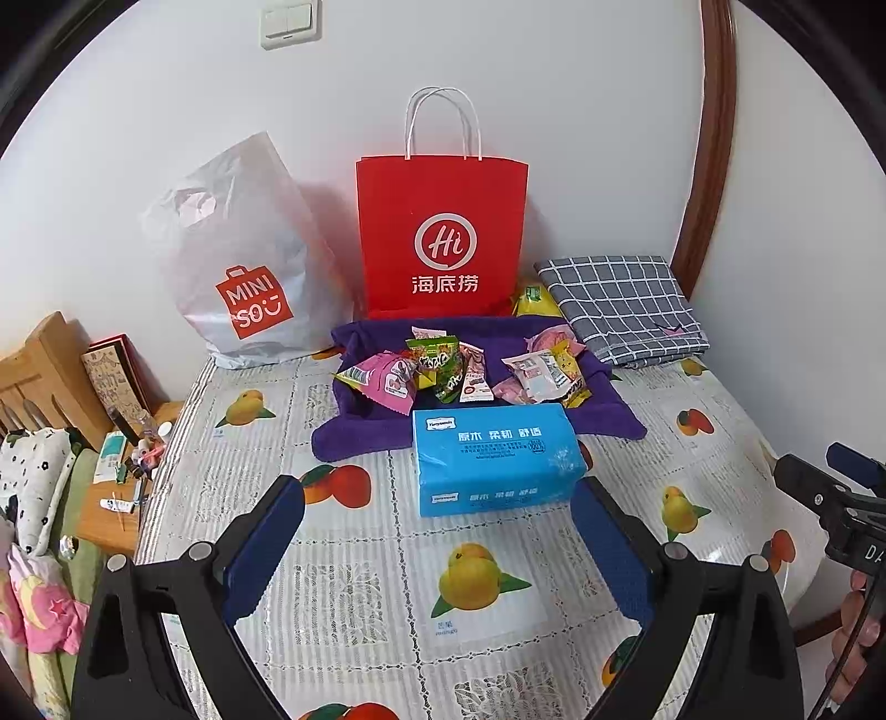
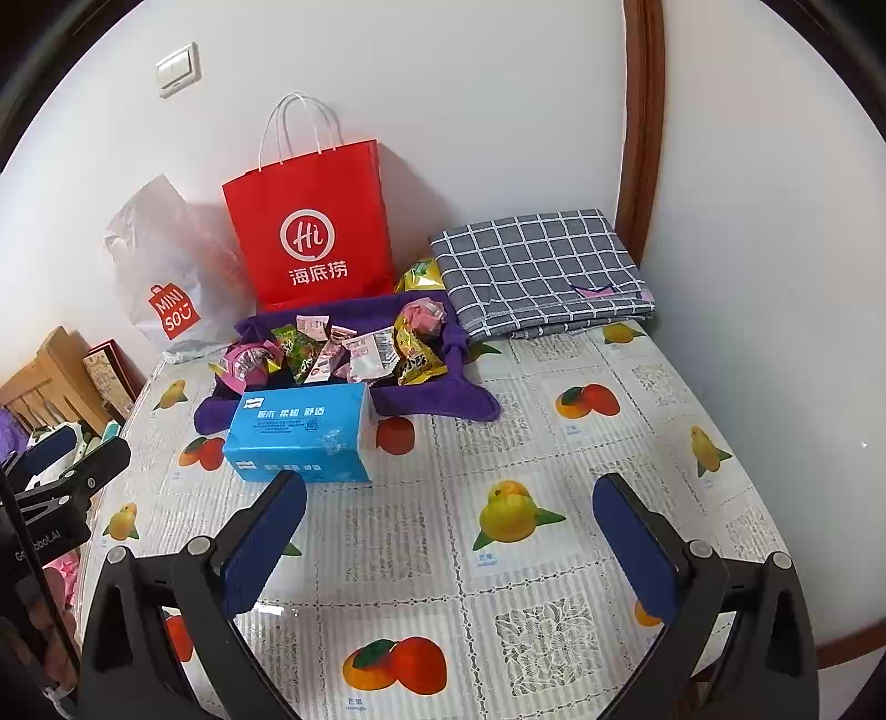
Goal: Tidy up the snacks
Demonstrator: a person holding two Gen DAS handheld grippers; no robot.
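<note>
Both tools spread, empty; snacks on purple towel.

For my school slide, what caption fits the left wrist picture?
Open left gripper hovers before a blue tissue pack, with colourful snack packets piled on a purple towel behind.

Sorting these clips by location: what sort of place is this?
Probably a room in a home, perhaps a bedroom. A table with a fruit-print cover stands against a wall with a light switch, beside bedding and a folded checked cloth.
</note>
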